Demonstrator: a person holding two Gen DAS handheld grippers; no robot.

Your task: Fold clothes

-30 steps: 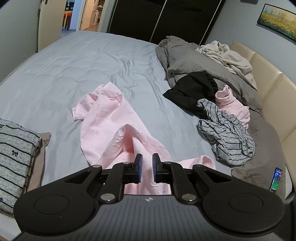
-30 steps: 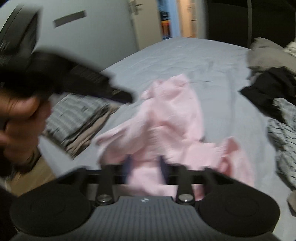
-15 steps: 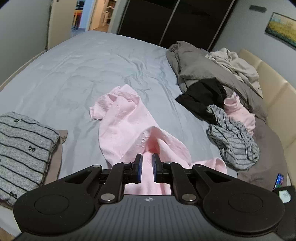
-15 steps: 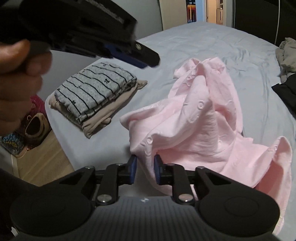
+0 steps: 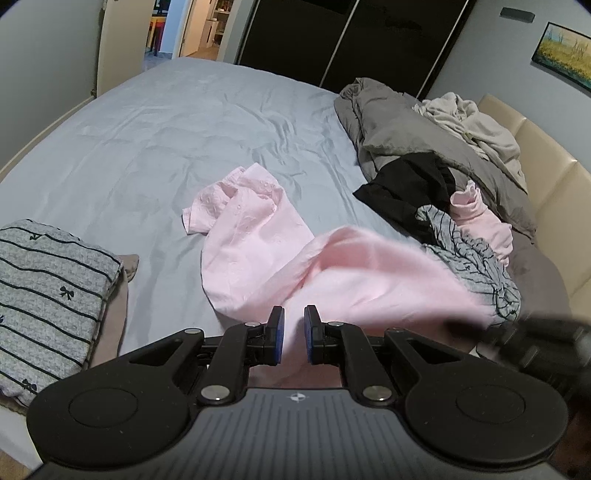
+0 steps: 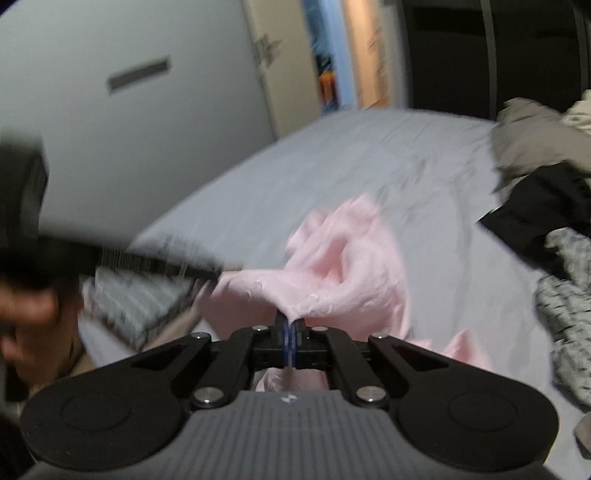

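Right wrist view: right gripper (image 6: 290, 332) has just closed on the pink garment (image 6: 343, 266) (blurred); left gripper (image 5: 292, 334) pinches it near the folded striped stack (image 5: 44, 295).

The room is dim, lit softly and evenly with a cool grey cast; the brightest spot is the lit doorway (image 5: 192, 29) at the far end. Shadows on the bed sheet (image 5: 166, 140) are faint. The left wrist view is mostly sharp, though the raised pink cloth (image 5: 369, 273) smears at lower right. The right wrist view is blurred throughout, probably by motion. Both views bow outward and darken at the corners.
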